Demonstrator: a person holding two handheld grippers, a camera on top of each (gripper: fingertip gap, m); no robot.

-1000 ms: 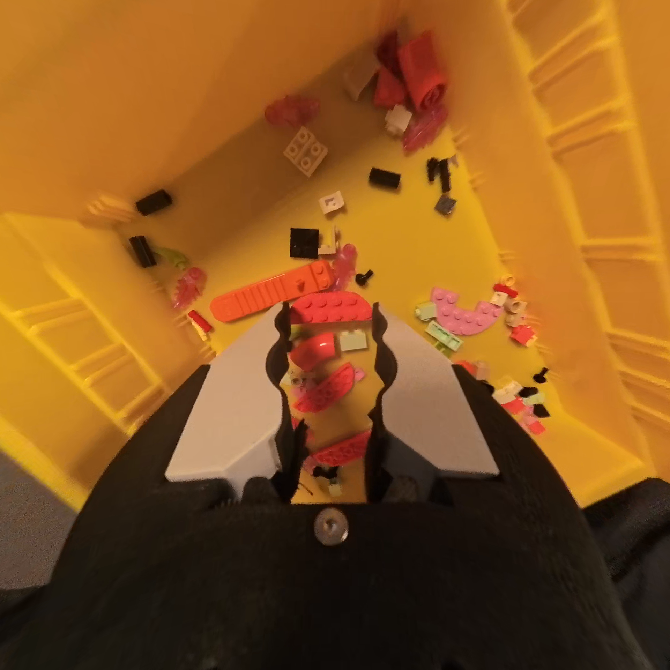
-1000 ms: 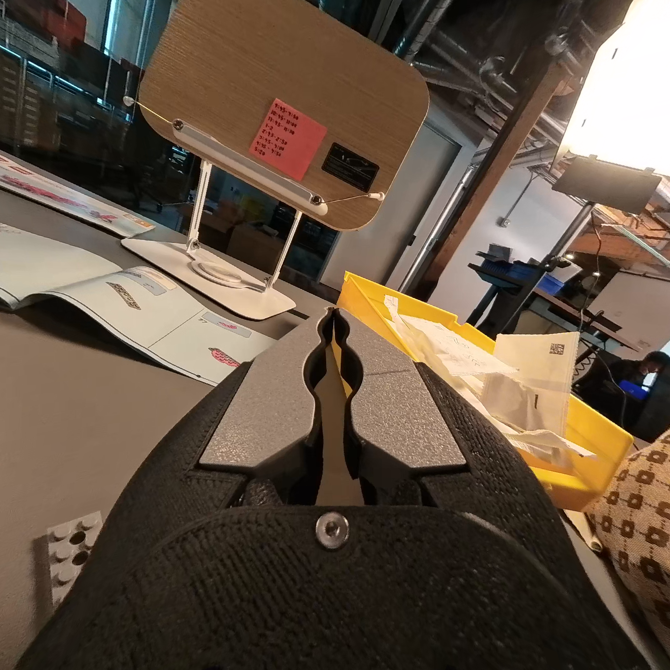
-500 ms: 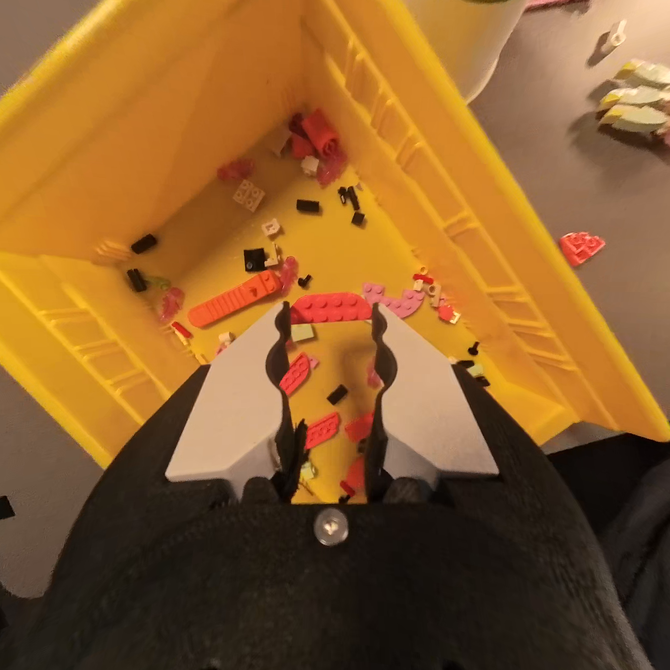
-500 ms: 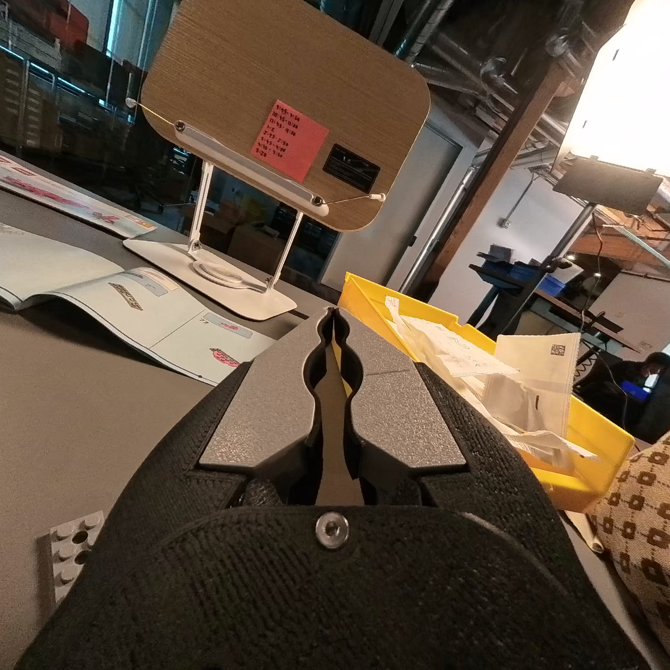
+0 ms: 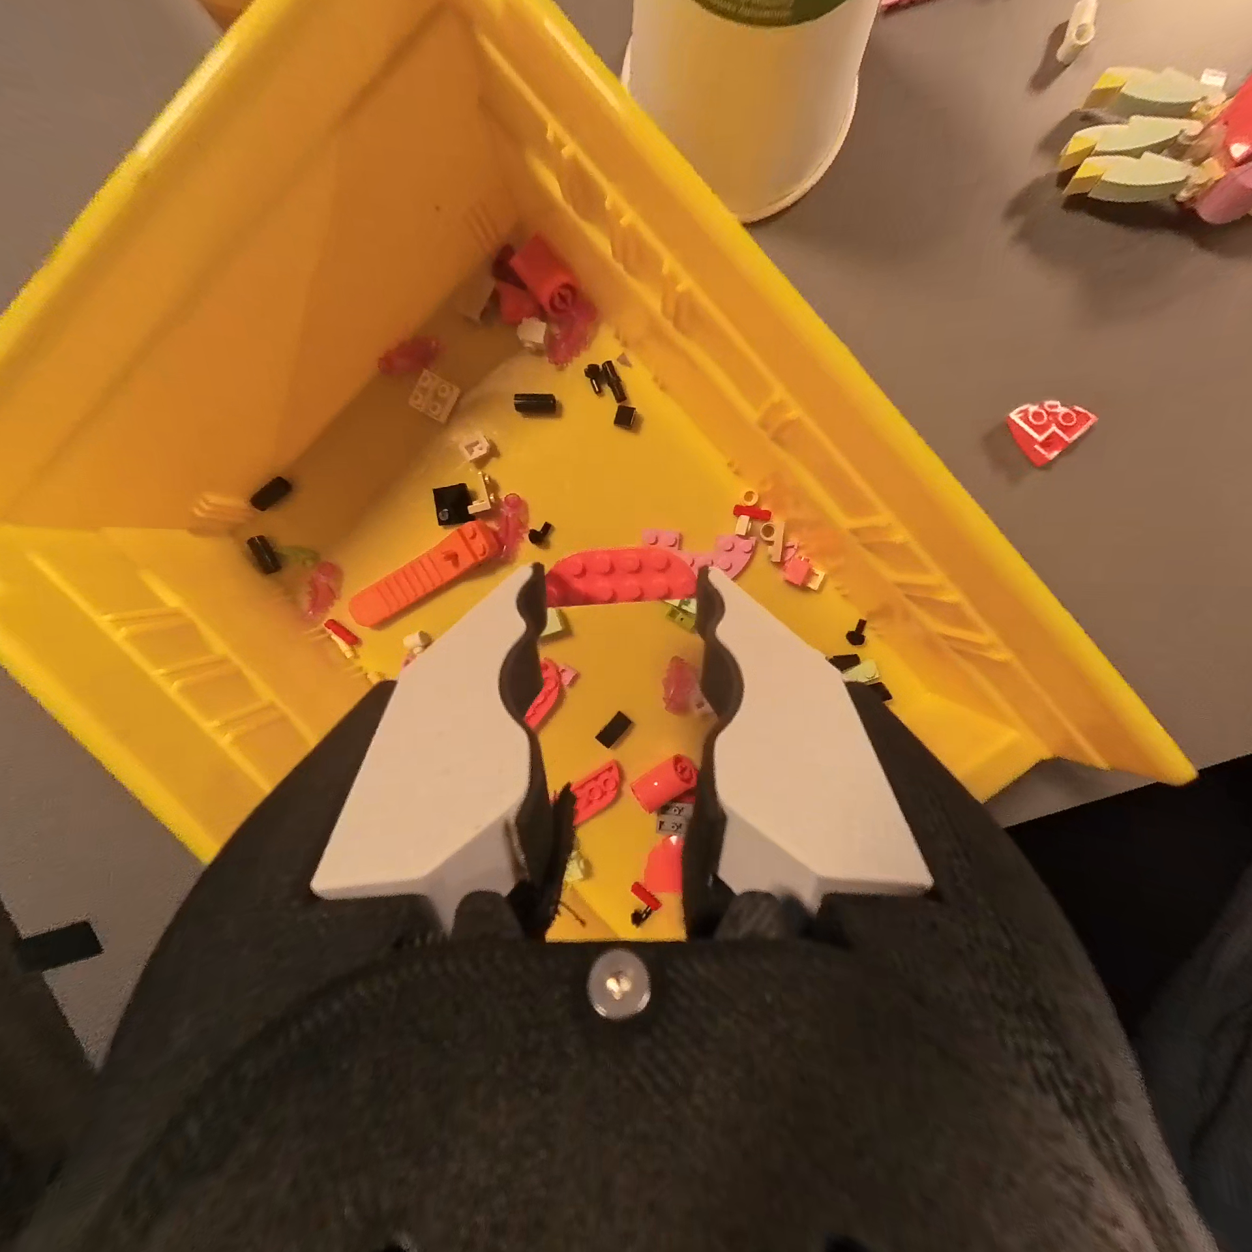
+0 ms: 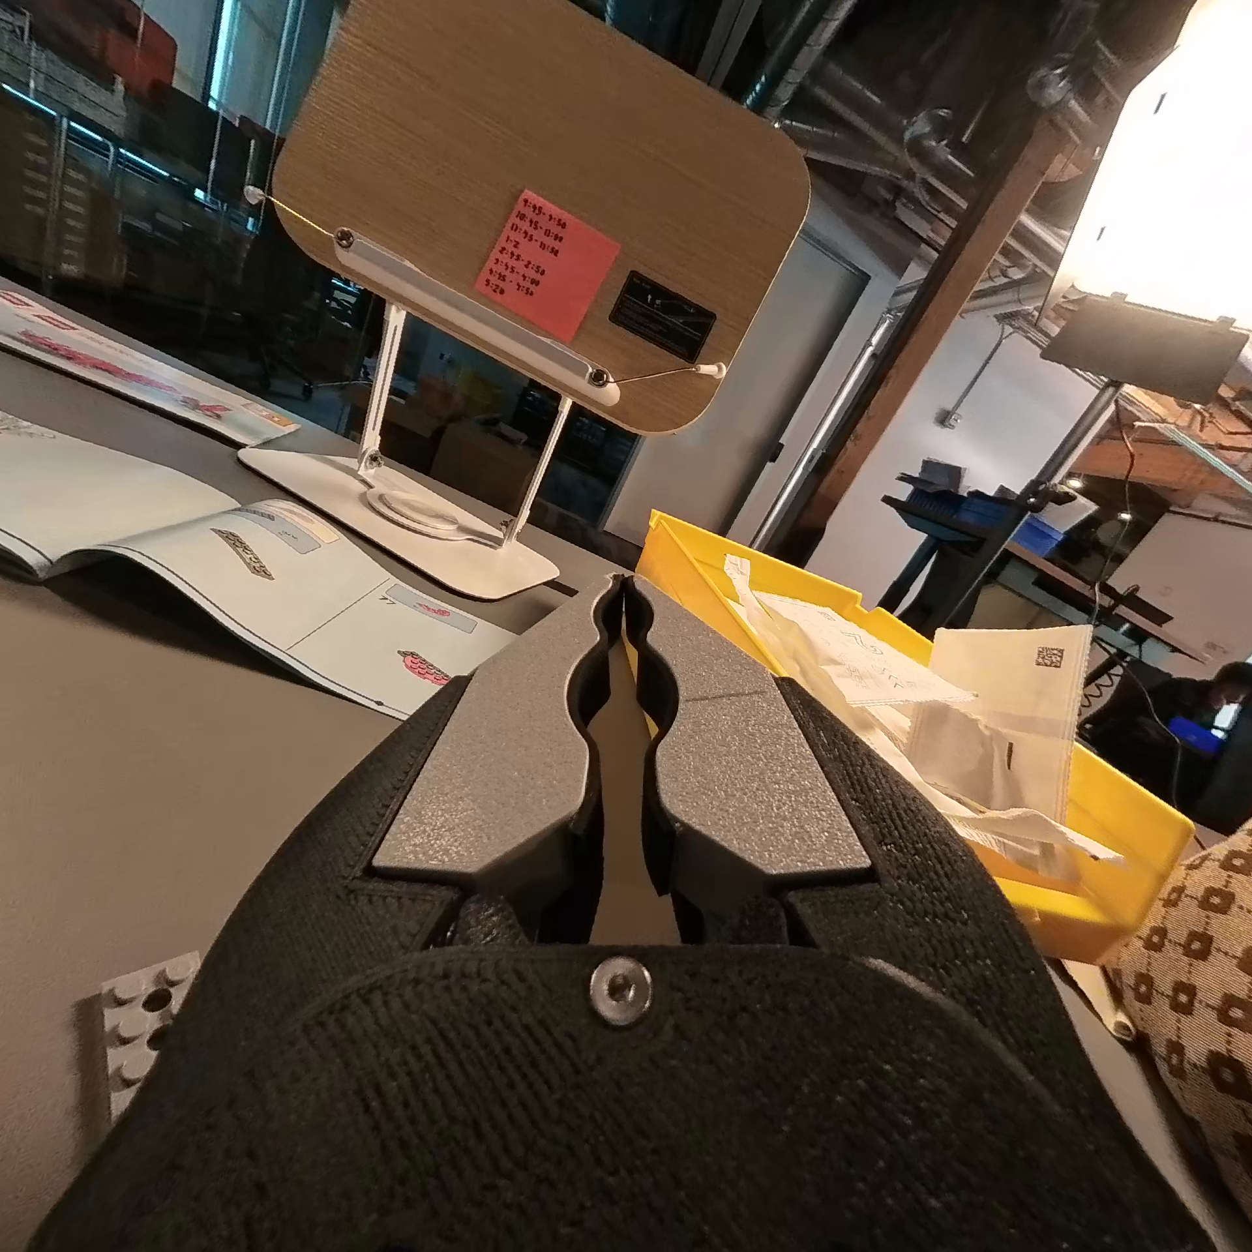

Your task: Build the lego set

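Left wrist view: the left gripper [image 5: 620, 582] grips a coral curved plate [image 5: 620, 576] above a yellow bin [image 5: 203, 237] littered with small bricks; a white cup [image 5: 738, 101] stands beside it. The right gripper [image 6: 622, 582] is clenched bare near a book stand [image 6: 542, 203].

The yellow bin [image 5: 284, 223] is glossy moulded plastic with ribbed walls; the small bricks [image 5: 620, 576] in it are smooth, shiny plastic, some pink ones translucent. The table [image 5: 1016, 325] is matt grey and smooth. The right claw [image 6: 624, 579] has grainy, rough grey fingers [image 6: 515, 738] set in a coarse black woven-looking body. The stand's board [image 6: 542, 135] looks like wood grain, its base [image 6: 433, 535] smooth white metal. Crumpled paper bags [image 6: 881, 684] fill another bin.
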